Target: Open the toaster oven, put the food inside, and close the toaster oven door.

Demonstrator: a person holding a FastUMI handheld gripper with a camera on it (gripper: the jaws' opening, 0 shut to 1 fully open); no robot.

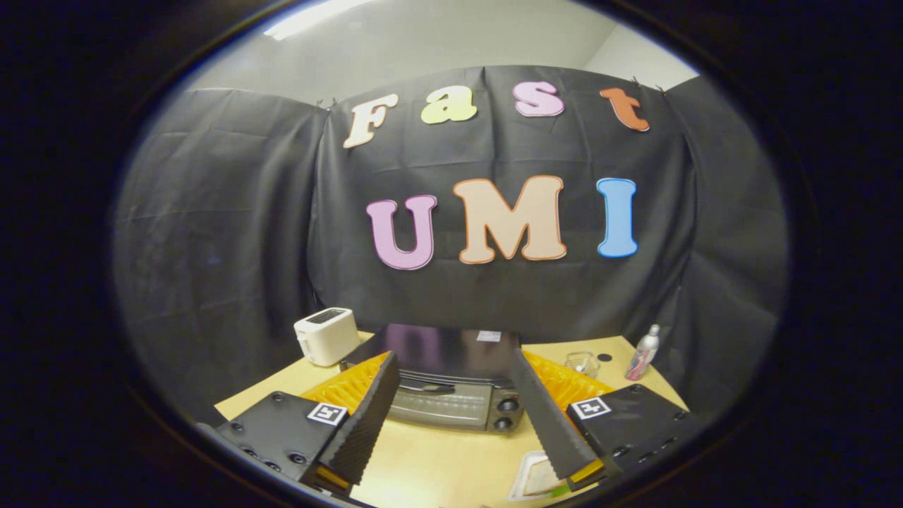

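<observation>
A black toaster oven sits on the wooden table just beyond my fingers, its glass door shut and its handle across the top of the door. Two knobs sit at its right side. My gripper is open, with nothing between the fingers, and the oven shows in the wide gap between them. A white tray lies on the table close in, by the right finger; I cannot make out what it holds.
A white pop-up toaster stands to the left of the oven. Right of the oven are a small clear glass dish, a dark round spot on the table, and a silver-and-pink bottle. Black cloth walls close off the back.
</observation>
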